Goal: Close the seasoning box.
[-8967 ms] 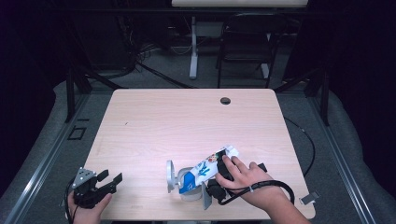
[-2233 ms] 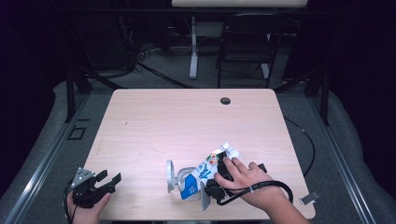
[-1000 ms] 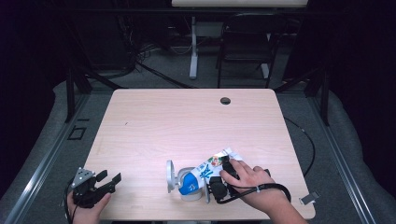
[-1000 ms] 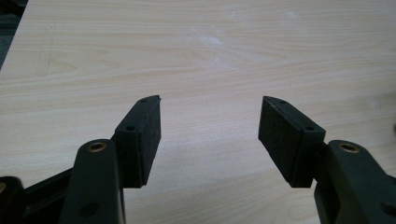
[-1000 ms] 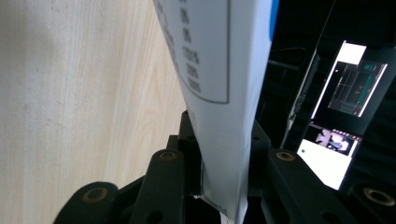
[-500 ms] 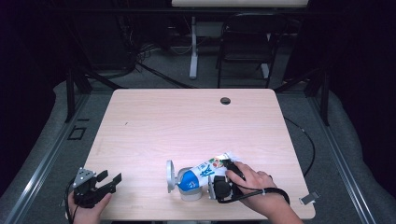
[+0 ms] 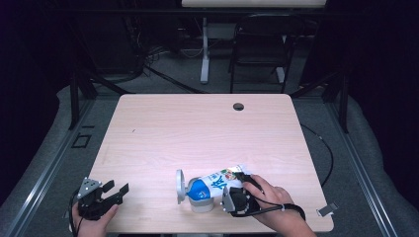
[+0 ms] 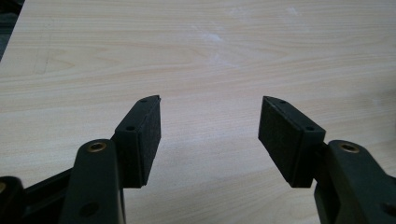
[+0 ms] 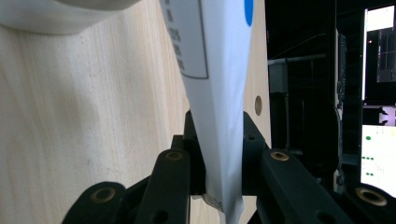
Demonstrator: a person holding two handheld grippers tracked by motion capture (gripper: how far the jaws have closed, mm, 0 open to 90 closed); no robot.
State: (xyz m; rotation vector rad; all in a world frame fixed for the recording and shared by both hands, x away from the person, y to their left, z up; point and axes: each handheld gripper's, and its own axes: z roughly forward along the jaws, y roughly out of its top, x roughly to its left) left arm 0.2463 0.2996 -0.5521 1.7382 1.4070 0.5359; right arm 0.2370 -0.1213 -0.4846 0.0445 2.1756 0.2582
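Right tool (image 9: 219,154) pinching pouch (image 9: 212,70), wooden table (image 7: 197,128)

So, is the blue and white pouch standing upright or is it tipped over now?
Tipped. The pouch lies slanted, its blue end in the white cup, its flat end pinched by the right gripper.
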